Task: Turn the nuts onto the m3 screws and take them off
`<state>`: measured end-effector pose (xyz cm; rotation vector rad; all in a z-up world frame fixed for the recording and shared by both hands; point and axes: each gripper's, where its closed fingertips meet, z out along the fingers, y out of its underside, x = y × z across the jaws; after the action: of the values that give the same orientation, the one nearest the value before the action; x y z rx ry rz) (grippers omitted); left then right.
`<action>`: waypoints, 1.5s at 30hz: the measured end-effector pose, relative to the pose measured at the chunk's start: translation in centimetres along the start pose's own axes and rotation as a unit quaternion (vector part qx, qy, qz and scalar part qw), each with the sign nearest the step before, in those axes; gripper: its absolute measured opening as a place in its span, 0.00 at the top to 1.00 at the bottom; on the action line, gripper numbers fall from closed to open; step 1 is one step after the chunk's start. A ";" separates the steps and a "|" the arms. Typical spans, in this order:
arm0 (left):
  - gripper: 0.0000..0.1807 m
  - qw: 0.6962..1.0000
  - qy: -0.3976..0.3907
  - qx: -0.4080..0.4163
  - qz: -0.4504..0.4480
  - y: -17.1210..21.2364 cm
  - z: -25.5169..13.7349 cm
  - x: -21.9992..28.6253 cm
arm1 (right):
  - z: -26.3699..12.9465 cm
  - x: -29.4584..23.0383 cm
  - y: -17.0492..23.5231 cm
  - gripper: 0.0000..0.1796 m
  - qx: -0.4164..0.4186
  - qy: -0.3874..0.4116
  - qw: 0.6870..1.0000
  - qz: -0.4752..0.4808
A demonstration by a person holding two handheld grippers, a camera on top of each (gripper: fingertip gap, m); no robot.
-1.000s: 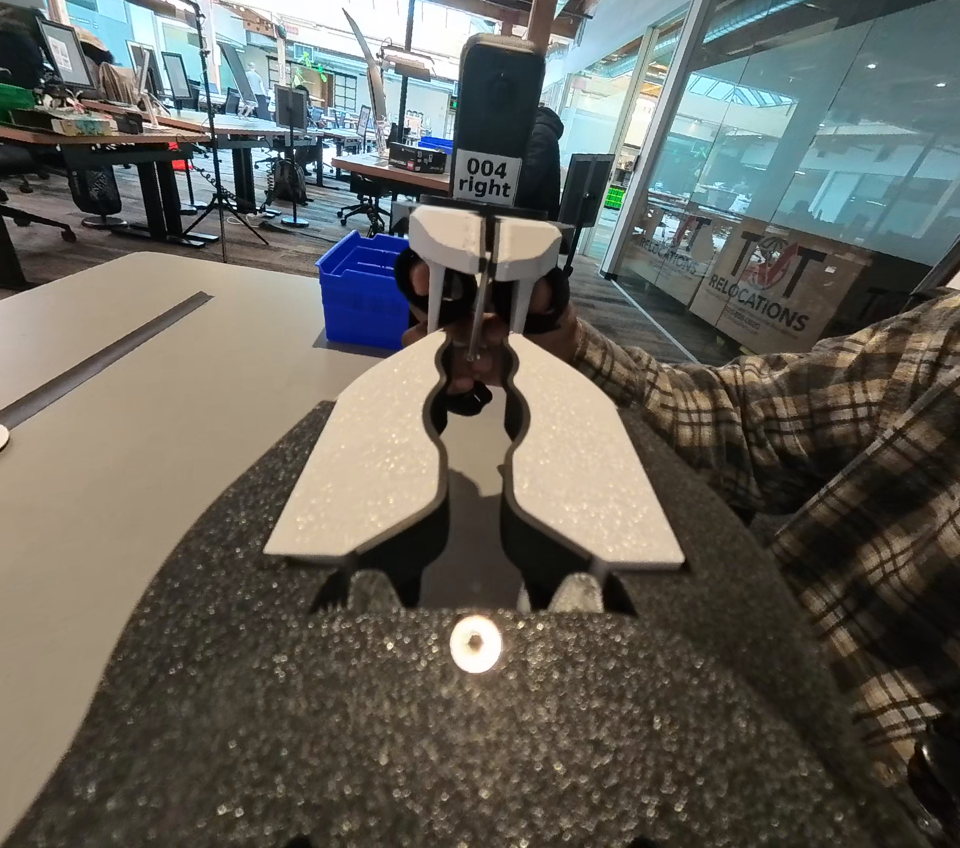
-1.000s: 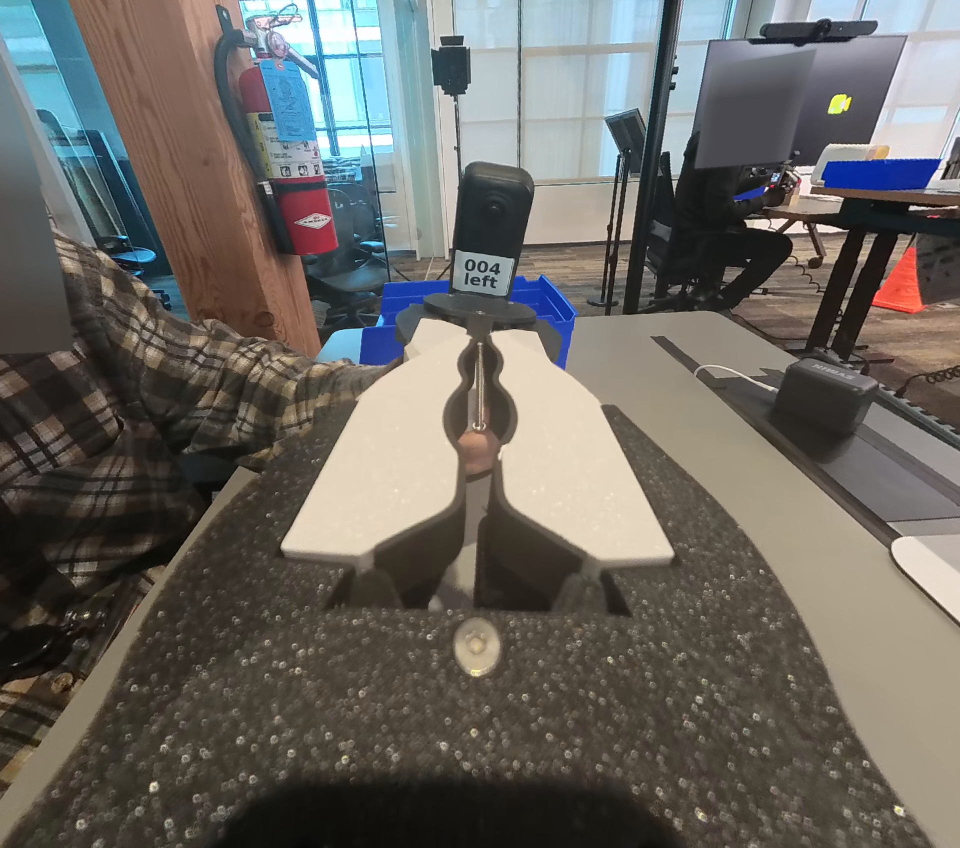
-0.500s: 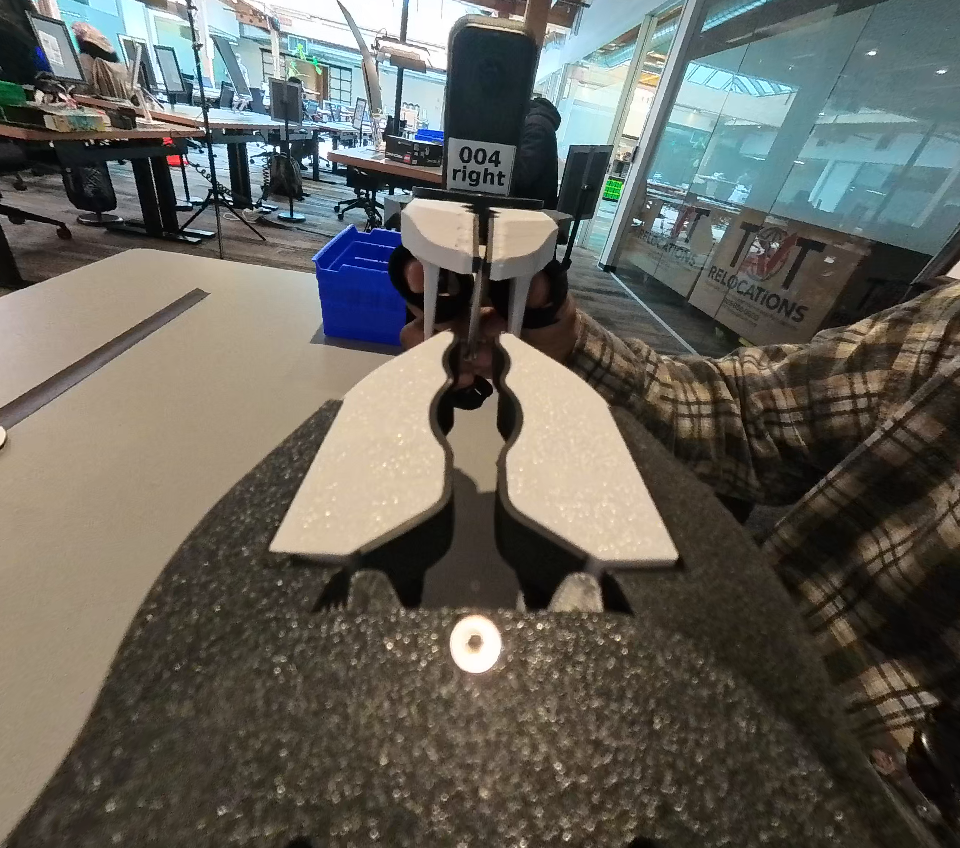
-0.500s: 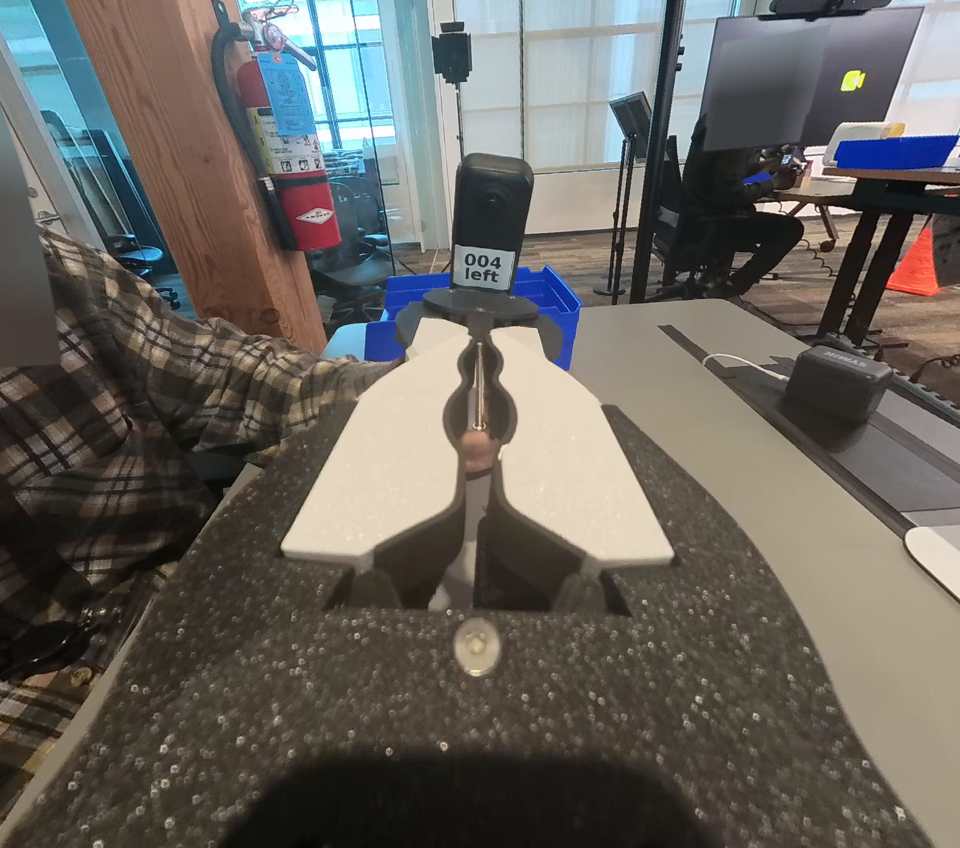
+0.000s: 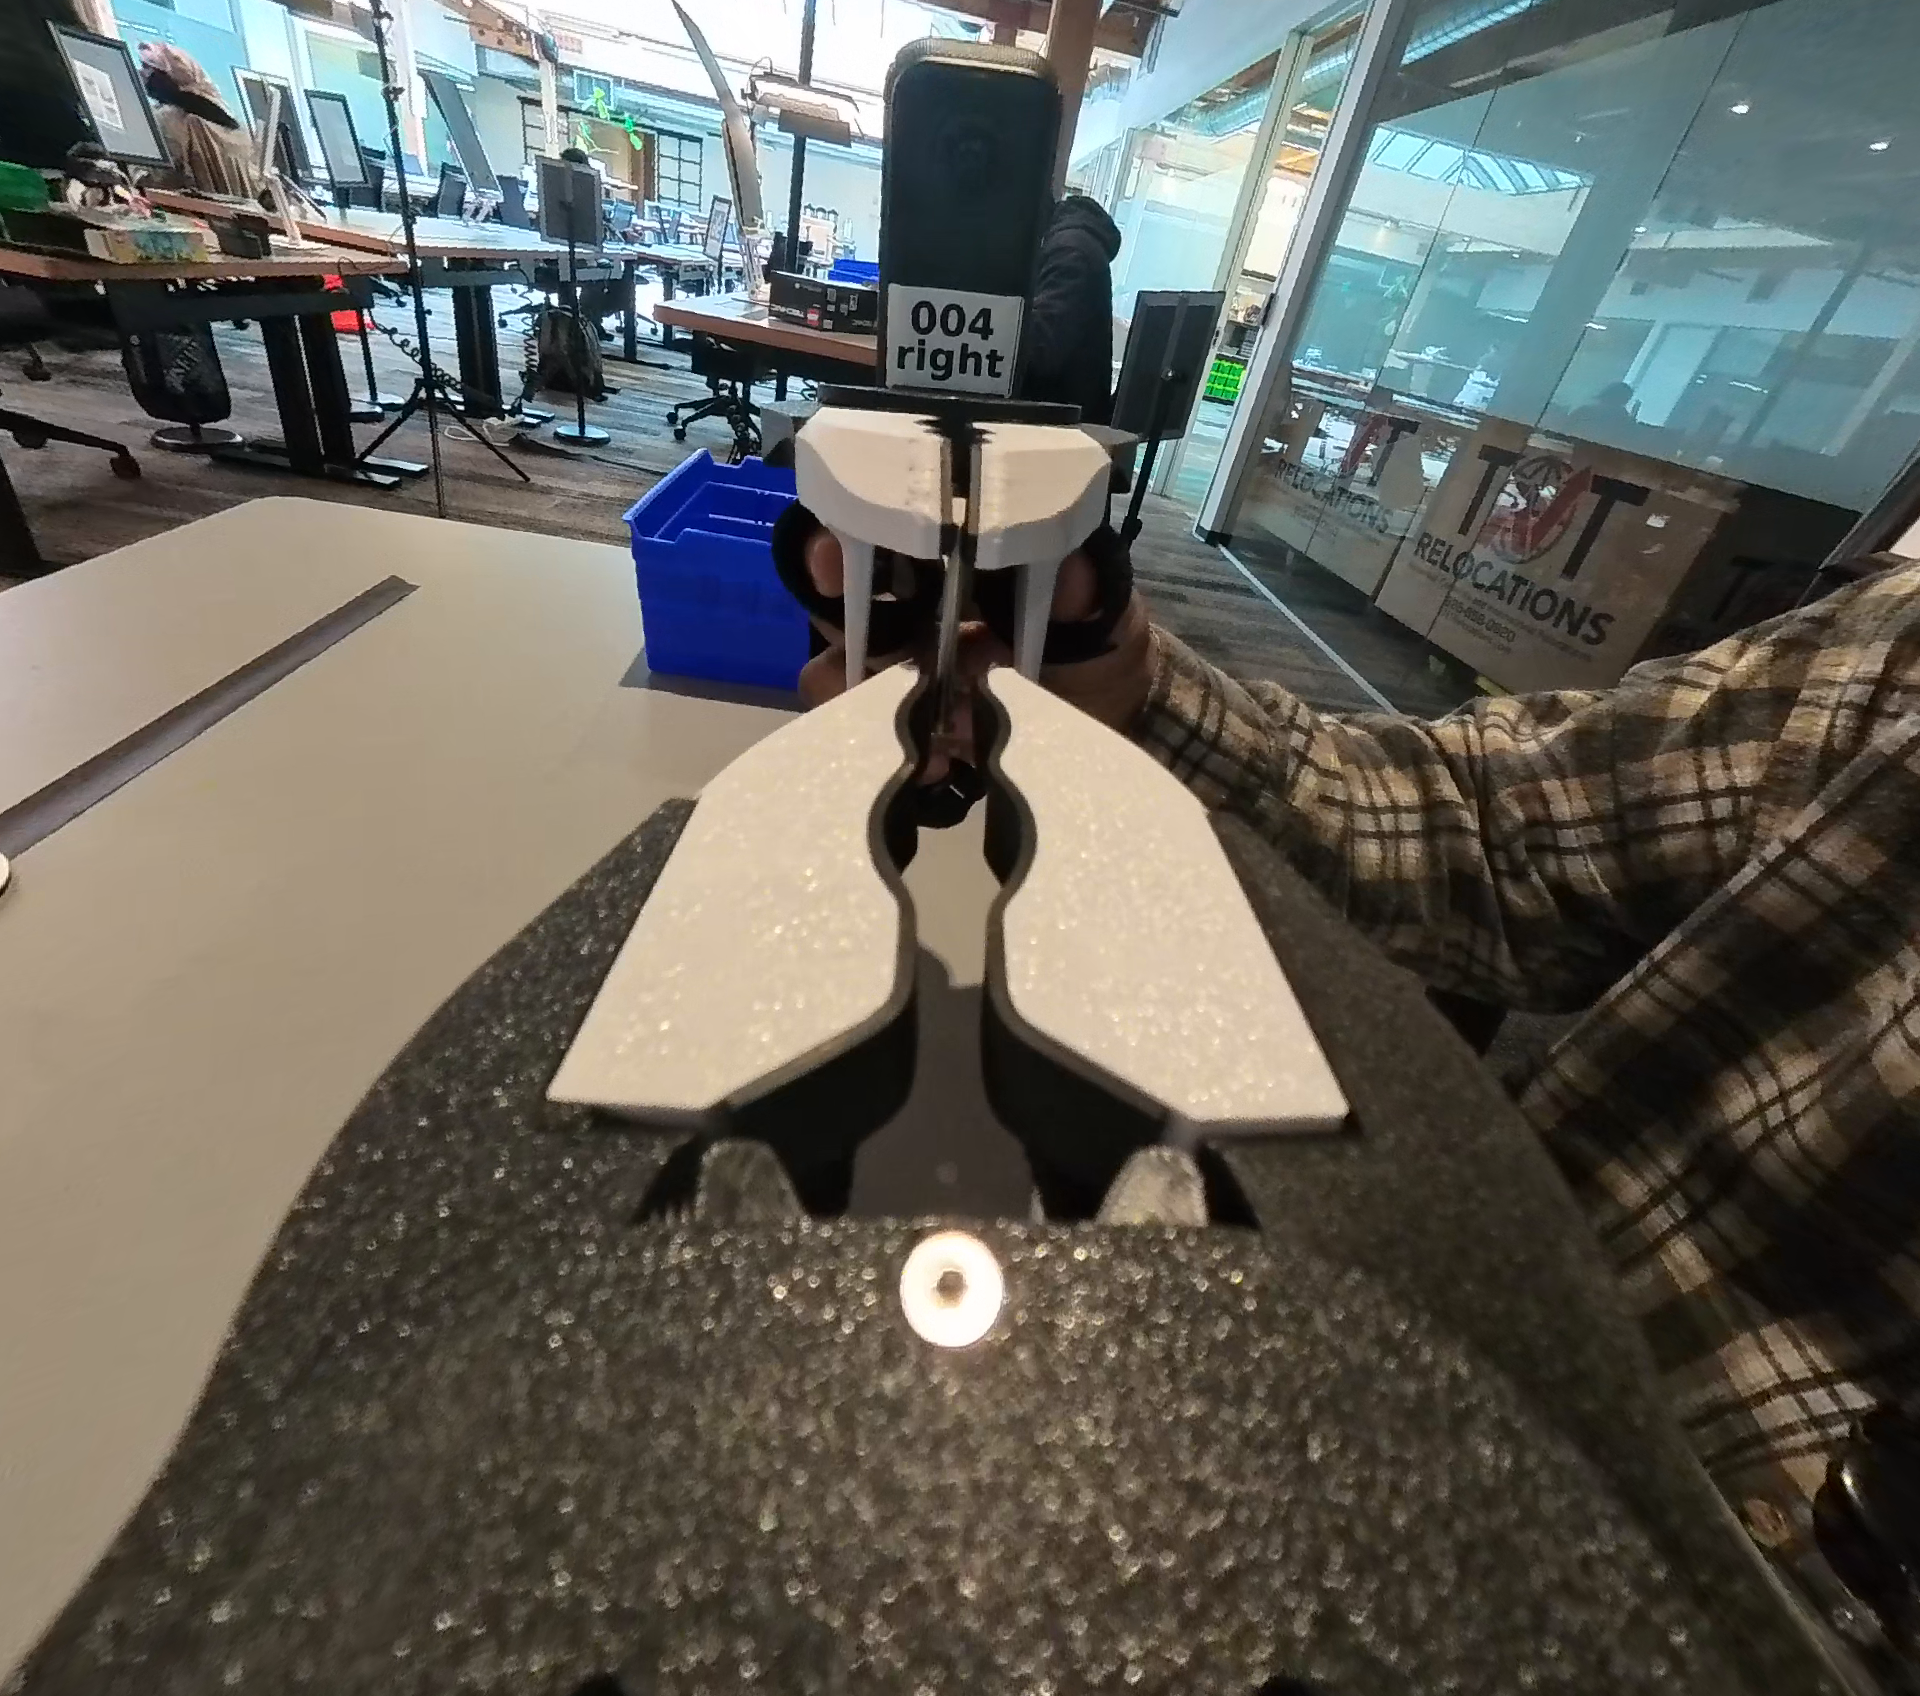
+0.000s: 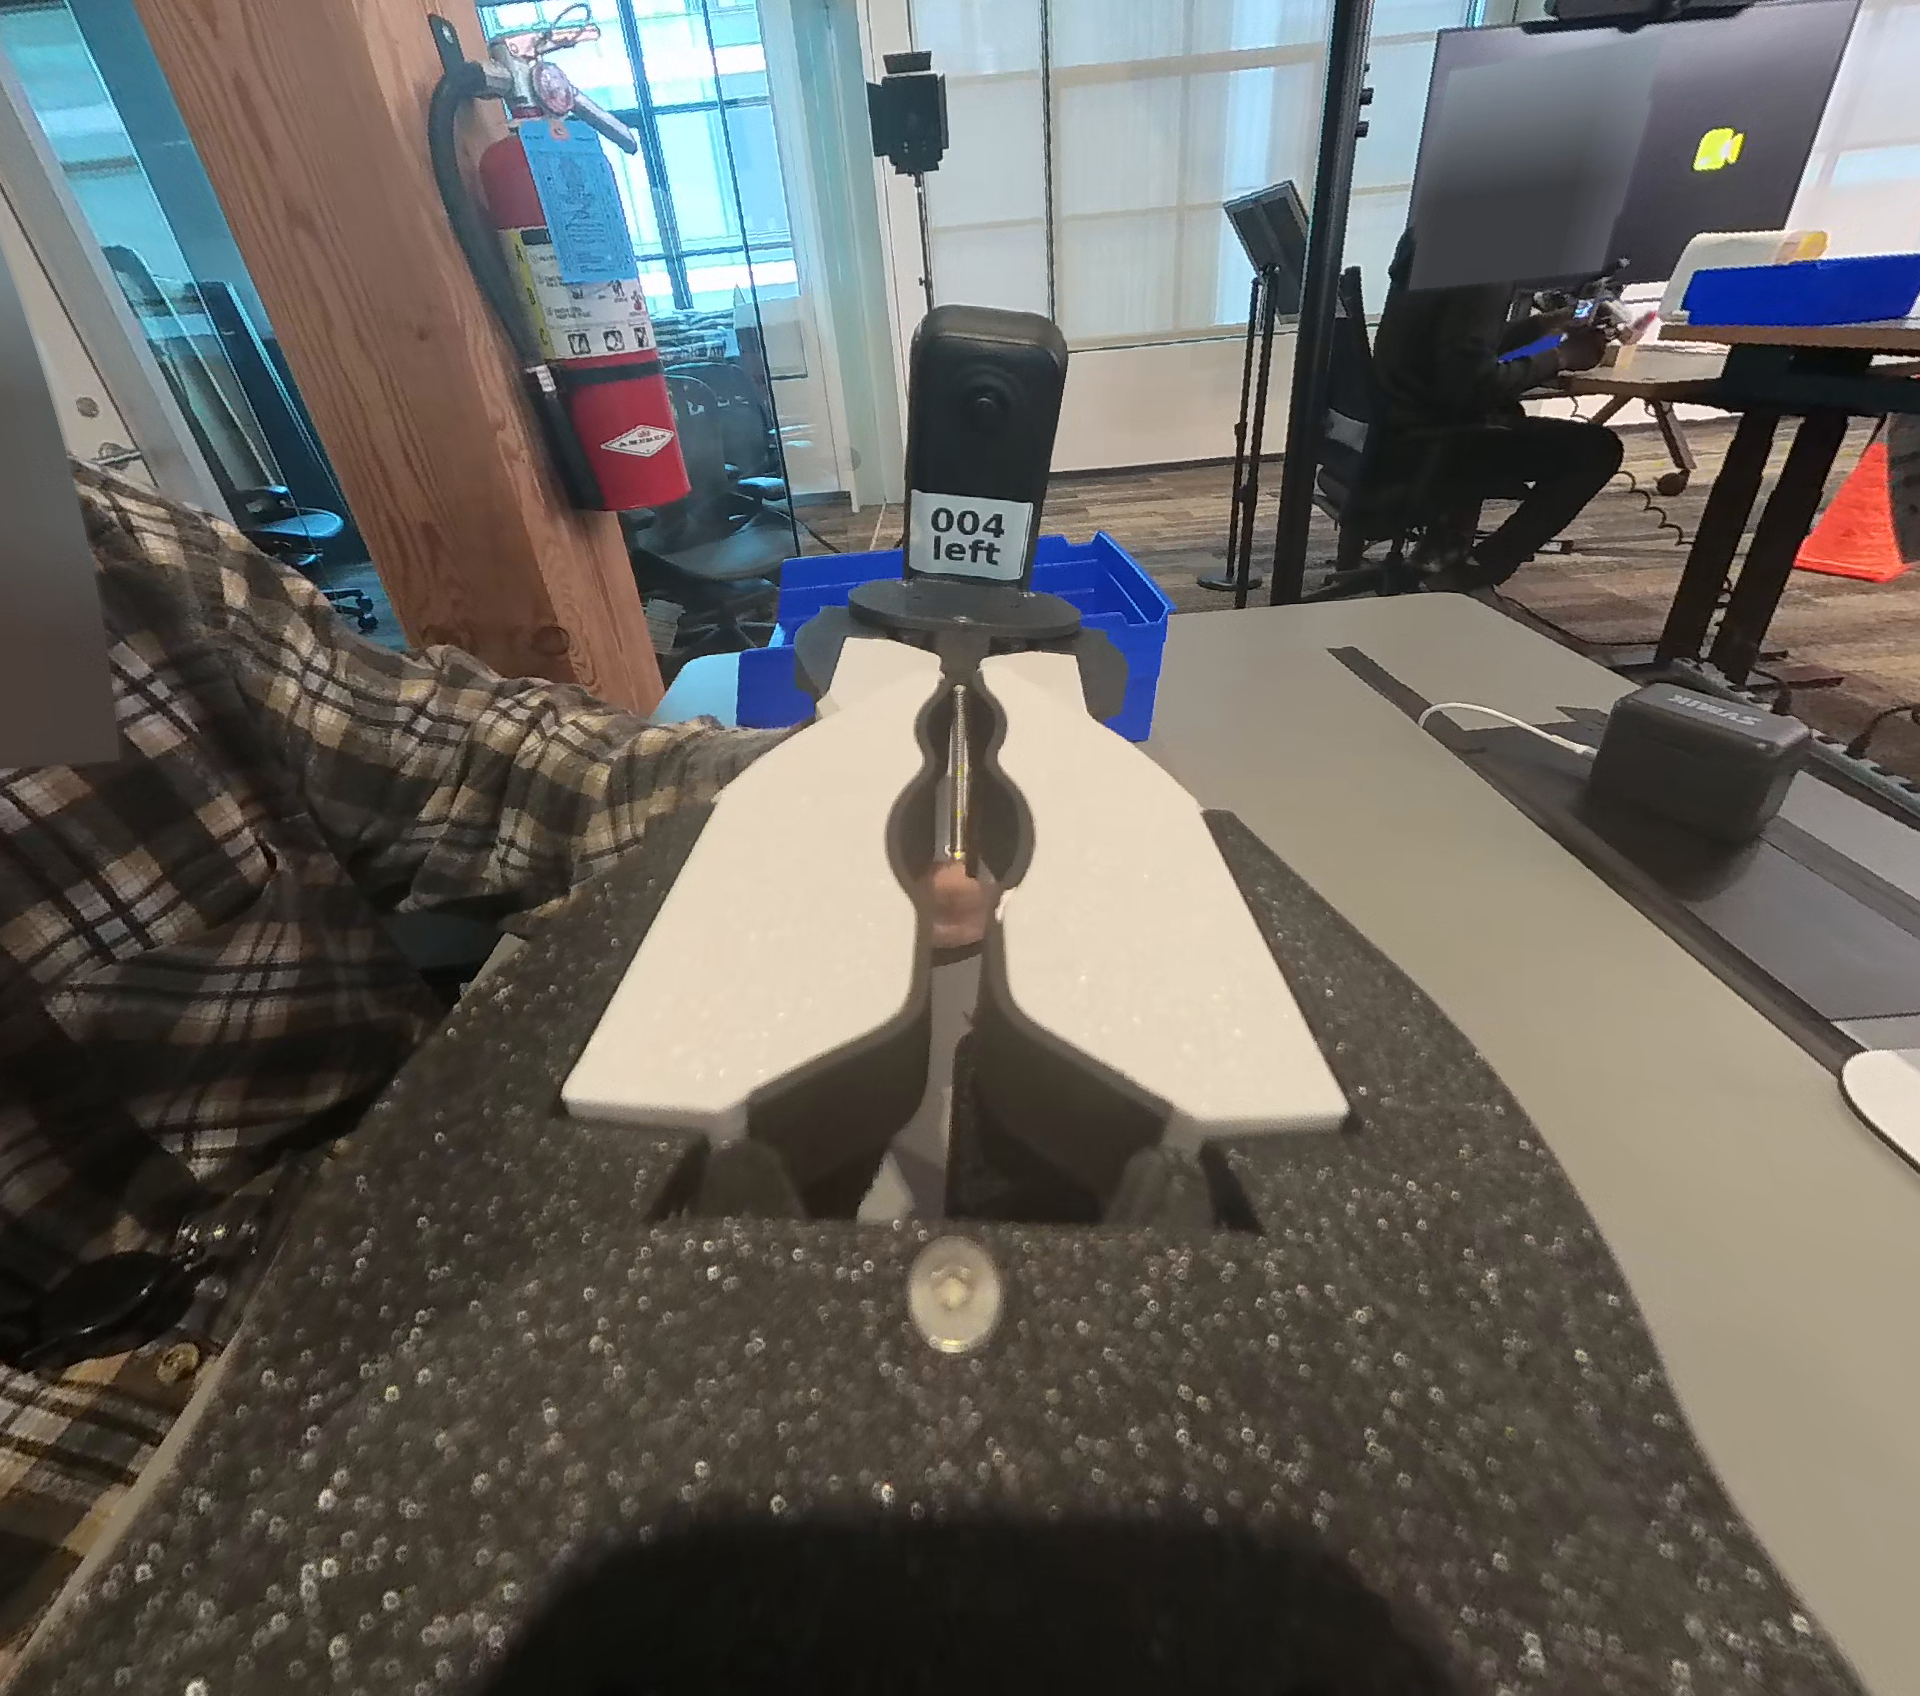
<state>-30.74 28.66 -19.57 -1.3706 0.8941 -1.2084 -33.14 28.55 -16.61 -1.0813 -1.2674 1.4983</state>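
Facing each other above the grey table (image 5: 260,815), both tongs are nearly closed on one thin screw (image 6: 958,779): the left tongs (image 5: 951,711) pinch its far end, the right tongs (image 6: 961,857) its near end. Light, stiff, slippery steel; no nut clearly visible

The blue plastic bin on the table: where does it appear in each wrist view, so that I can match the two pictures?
Left wrist view: the blue plastic bin stands left of centre, at the table's far edge, partly behind the right claw.
Right wrist view: it is at centre, behind the left claw.
Shared landmark: the long screw between the claws.
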 end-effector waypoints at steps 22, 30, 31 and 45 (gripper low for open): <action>0.99 0.996 -0.091 0.002 -0.007 0.7 -5.9 -1.3 | -2.9 -0.3 1.4 0.94 -0.054 0.062 0.996 -0.033; 0.99 0.984 -0.176 -0.012 -0.001 4.5 -12.5 -1.4 | -1.0 -0.1 13.8 0.96 -0.316 0.052 0.946 -0.046; 0.99 0.983 -0.182 -0.012 -0.001 4.5 -12.9 -1.7 | -0.8 0.1 15.0 0.96 -0.353 0.047 0.933 -0.053; 0.99 0.971 -0.237 -0.030 0.001 4.7 -16.0 -4.2 | 2.7 1.3 21.2 0.93 -0.626 -0.109 0.763 -0.120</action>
<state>-46.70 28.27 -25.94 -1.6148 0.5931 -0.8009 -37.79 26.96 -37.45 -1.4289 -2.5917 0.4063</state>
